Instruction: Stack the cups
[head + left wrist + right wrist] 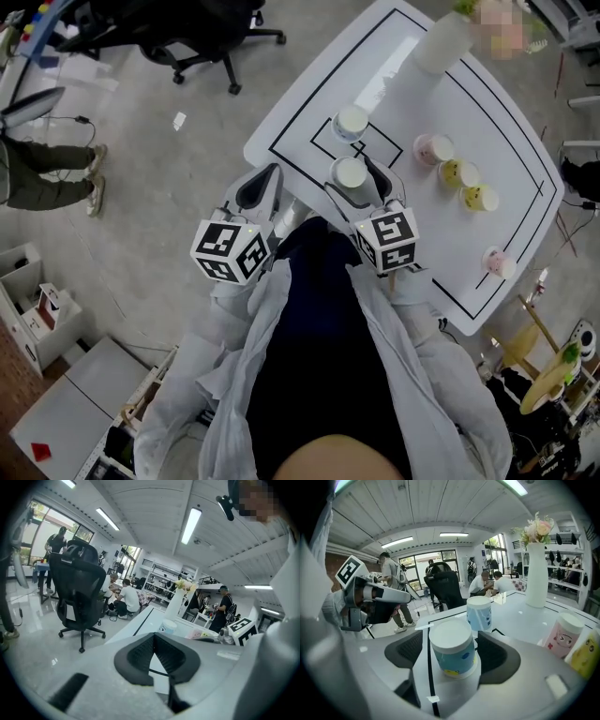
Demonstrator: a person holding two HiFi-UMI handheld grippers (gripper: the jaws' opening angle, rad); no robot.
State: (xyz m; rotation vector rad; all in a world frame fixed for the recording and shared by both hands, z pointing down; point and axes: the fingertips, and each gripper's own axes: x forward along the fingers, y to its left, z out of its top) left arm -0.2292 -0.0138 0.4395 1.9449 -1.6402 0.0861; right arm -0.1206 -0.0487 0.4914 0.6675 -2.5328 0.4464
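Note:
Two blue paper cups stand upside down on the white table [403, 84] with black lines. In the head view the near blue cup [350, 172] sits between the jaws of my right gripper [352, 185], and the far blue cup [352, 122] stands just beyond it. In the right gripper view the near cup [453, 649] has a pad on each side with a thin gap at both, so the right gripper [452, 645] is open around it. The far cup [479, 613] is behind. My left gripper [262, 185] [153, 639] hangs shut and empty just off the table's left edge.
To the right stand a pink cup [434, 148], two yellow cups [459, 172] [480, 197] and another pink cup [497, 262] near the table's right edge. A white vase [441, 42] with flowers is at the far end. An office chair [202, 47] is on the floor.

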